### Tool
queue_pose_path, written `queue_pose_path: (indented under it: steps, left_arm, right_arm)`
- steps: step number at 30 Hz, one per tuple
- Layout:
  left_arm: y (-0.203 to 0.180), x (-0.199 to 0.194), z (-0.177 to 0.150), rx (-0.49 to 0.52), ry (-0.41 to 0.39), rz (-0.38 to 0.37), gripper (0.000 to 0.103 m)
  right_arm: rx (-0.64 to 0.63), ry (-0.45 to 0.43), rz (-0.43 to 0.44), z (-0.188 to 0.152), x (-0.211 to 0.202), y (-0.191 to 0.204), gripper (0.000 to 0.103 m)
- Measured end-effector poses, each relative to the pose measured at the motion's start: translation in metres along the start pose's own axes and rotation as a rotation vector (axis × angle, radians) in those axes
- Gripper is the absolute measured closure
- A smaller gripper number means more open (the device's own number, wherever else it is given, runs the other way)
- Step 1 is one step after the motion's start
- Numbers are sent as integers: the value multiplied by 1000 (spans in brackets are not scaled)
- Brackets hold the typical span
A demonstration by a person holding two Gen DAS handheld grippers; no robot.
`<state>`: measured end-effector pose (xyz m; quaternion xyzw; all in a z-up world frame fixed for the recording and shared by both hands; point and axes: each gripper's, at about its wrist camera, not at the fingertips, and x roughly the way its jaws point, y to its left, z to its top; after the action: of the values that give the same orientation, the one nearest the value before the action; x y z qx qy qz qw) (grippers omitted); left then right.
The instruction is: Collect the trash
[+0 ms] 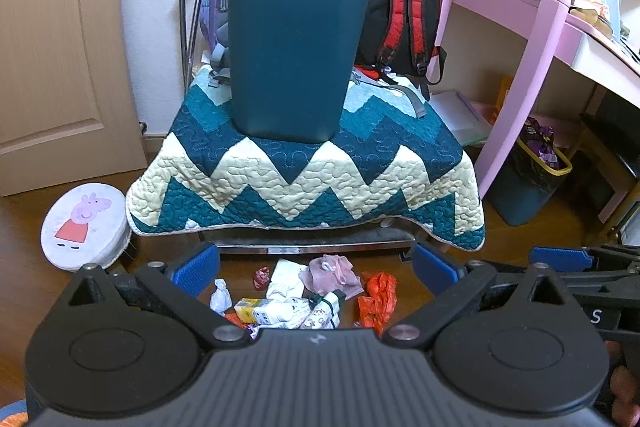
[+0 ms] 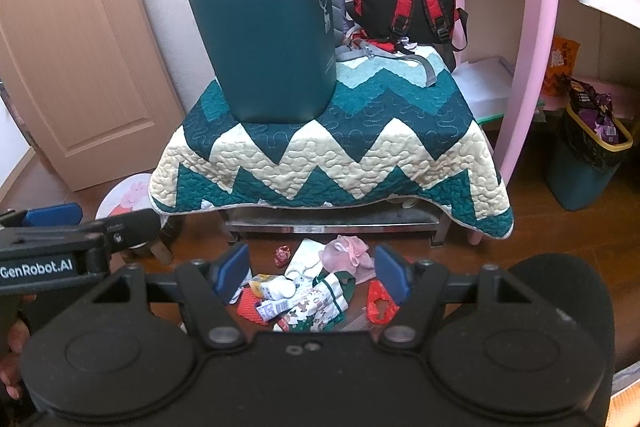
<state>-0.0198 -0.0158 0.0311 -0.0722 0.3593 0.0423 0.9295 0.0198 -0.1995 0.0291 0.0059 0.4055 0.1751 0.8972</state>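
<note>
Both claws, left (image 1: 316, 267) and right (image 2: 312, 269), hover spread over floor trash (image 2: 312, 297); bin (image 2: 264, 43) waits at twelve o'clock on the bench (image 2: 320, 163)

The words "GenRobot.AI" are printed in white on the black side of the left gripper (image 2: 52, 223), seen at the left edge of the right wrist view. A single white letter "S" shows on the black body of the right gripper (image 1: 560, 259) at the right edge of the left wrist view. The dark teal bin (image 2: 264, 43) carries small pale print down one side, too small to read.
</note>
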Motion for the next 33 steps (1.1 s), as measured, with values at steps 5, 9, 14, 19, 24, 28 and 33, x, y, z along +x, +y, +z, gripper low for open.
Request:
queue_pose_path:
  steps: [5, 9, 14, 19, 24, 28, 33]
  left_arm:
    - [-1, 2, 0, 10, 8, -17, 0]
    - [0, 5, 0, 12, 18, -23, 0]
    - [3, 15, 7, 2, 10, 0, 0]
    - [7, 47, 18, -29, 39, 46, 0]
    - [27, 88, 36, -98, 87, 73, 0]
    - [46, 135, 42, -101, 120, 88, 0]
    - [58, 207, 25, -71, 248, 64, 0]
  right_arm:
    - [10, 3, -4, 0, 1, -1, 35]
    - [13, 10, -3, 0, 2, -2, 35]
    - [14, 27, 6, 5, 11, -8, 35]
    - [-1, 52, 29, 13, 39, -23, 35]
    - [59, 82, 43, 32, 80, -51, 34]
    - [114, 108, 26, 45, 128, -66, 35]
    - [213, 213, -31, 48, 205, -83, 35]
